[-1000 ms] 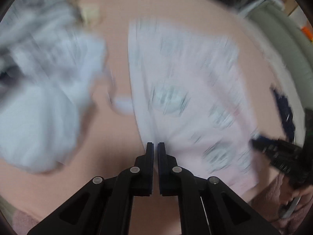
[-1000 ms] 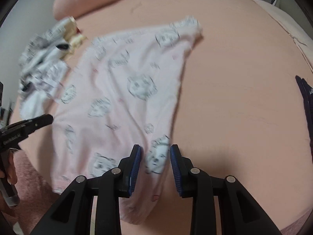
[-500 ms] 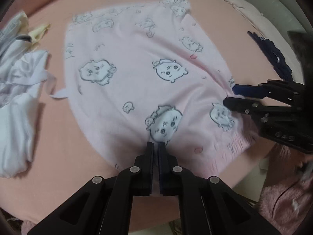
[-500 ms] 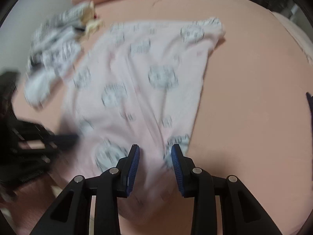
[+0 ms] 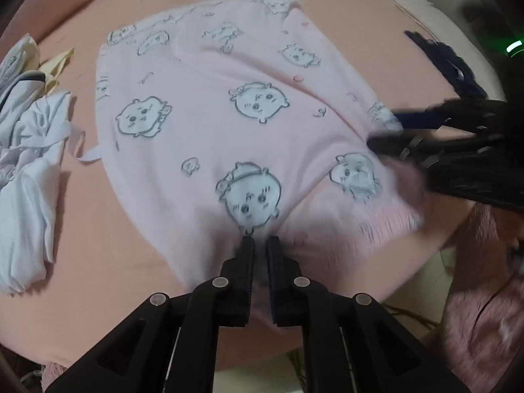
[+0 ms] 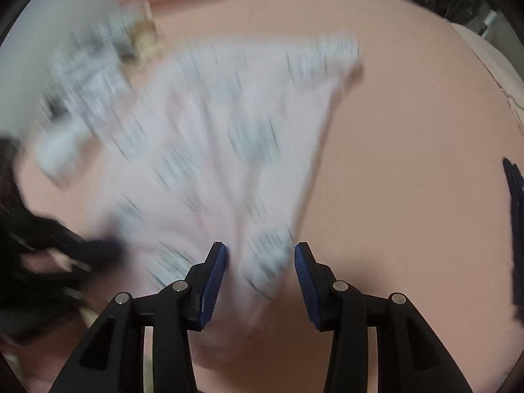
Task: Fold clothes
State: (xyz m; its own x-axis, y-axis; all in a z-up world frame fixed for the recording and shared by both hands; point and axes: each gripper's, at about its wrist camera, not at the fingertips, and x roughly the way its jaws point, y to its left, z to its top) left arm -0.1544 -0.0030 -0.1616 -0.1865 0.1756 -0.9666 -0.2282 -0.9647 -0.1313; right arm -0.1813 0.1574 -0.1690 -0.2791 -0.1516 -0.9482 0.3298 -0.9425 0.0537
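A pale pink garment [image 5: 213,114] printed with cartoon faces lies spread on the peach bed sheet [image 5: 98,278]. My left gripper [image 5: 258,242] hovers at its near hem, its jaws parted only a crack, with cloth showing below the slit. My right gripper [image 5: 383,131] reaches in from the right at the garment's side edge. The right wrist view is blurred: the right gripper [image 6: 260,252] has blue pads and its jaws are opening. A fold of the pink garment [image 6: 229,147] lies between them, untouched by the pads. The left gripper [image 6: 98,245] is a dark smear at the left.
A heap of white clothes [image 5: 29,170] and a yellow piece [image 5: 55,68] lie left of the garment. A dark navy item [image 5: 452,68] lies at the far right of the bed. The bed's edge runs close below the grippers, beside a fuzzy pink sleeve [image 5: 475,294].
My left gripper swung from over the white heap to the pink garment's near hem. The right jaws have widened around the fold at the garment's edge.
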